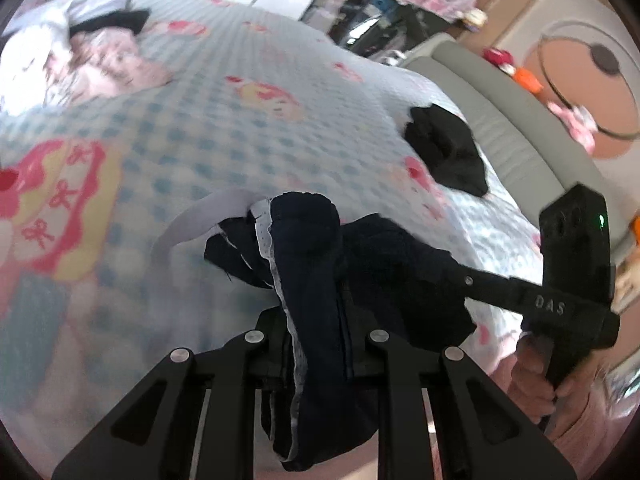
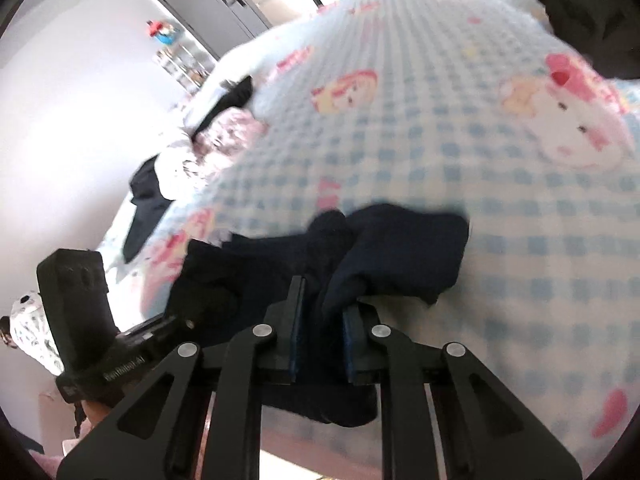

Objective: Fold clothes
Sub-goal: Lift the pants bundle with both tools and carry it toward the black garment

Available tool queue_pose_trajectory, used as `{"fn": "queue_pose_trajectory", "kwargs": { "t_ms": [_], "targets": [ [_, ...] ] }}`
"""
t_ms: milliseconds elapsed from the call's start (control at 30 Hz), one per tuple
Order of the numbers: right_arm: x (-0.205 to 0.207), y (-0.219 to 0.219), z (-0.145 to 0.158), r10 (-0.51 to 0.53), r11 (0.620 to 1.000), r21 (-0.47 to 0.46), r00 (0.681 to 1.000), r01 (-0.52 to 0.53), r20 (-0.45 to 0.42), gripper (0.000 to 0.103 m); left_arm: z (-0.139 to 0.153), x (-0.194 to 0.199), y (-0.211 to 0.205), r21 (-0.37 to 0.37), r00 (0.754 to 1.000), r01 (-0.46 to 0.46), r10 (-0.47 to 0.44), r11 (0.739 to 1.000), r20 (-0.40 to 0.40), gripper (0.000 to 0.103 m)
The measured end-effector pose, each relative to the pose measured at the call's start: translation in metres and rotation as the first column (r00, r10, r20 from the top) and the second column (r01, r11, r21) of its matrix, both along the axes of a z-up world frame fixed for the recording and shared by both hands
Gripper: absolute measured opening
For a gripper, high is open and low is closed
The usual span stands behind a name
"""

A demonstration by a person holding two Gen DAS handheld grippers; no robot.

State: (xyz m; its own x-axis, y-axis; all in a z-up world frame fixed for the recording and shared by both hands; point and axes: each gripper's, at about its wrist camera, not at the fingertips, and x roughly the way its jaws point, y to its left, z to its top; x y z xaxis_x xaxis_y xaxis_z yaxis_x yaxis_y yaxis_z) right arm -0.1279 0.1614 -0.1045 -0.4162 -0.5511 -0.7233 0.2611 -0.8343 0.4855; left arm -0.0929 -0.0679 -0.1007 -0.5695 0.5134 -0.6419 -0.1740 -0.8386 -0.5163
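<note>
Garment: a dark navy garment (image 1: 308,280) with a pale dotted lining, bunched and hanging between both grippers, just above the bed (image 1: 208,128) with its blue-checked cartoon-print cover.
Left gripper (image 1: 316,344): fingers nearly closed, pinching a thick fold of the navy cloth; fabric spills out over and below them.
Right gripper (image 2: 320,320): fingers close together, blue pads gripping another bunch of the same cloth (image 2: 400,248).
Pose: both grippers tilt downward toward the bed; in the left view the right gripper's body sits at the right with a hand (image 1: 536,376) round its handle.
Step (judged): garment picked up by two points, not yet spread or folded.
Risk 1: both grips hold wads, not edges; pulling apart may leave the cloth twisted, so the fold comes out lopsided.
Risk 2: the thick wad may slip from the pads under a sharp tug.
Risk 3: other dark clothes (image 1: 448,152) lie near on the bed; a low sweep could drag them.
Image: blurred, seams unclear.
</note>
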Motion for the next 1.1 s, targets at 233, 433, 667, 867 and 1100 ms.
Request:
{"fn": "queue_pose_trajectory", "kwargs": {
  "t_ms": [233,433,667,867,1100],
  "targets": [
    [0.013,0.045,0.006,-0.064,0.998,0.009,0.997,0.063,0.039,0.015,0.021,-0.010,0.051,-0.030,0.997,0.075,-0.076,0.997,-0.010,0.018],
    [0.027,0.078,0.017,-0.118,0.992,-0.035,0.993,0.119,0.031,0.015,0.036,-0.016,0.083,-0.038,0.994,0.103,-0.103,0.994,-0.020,0.018],
    [0.021,0.120,0.044,-0.167,0.986,-0.030,0.986,0.167,-0.019,0.015,0.057,-0.036,0.131,-0.048,0.981,0.186,-0.188,0.981,-0.041,0.018],
    [0.001,0.188,0.067,-0.230,0.973,0.011,0.970,0.231,-0.073,0.015,0.080,-0.073,0.220,-0.102,0.963,0.256,-0.263,0.961,-0.065,0.018],
    [-0.032,0.278,0.071,-0.352,0.935,0.036,0.935,0.353,-0.035,0.015,0.073,-0.116,0.337,-0.115,0.942,0.333,-0.336,0.936,-0.013,0.018]
  ]
}}
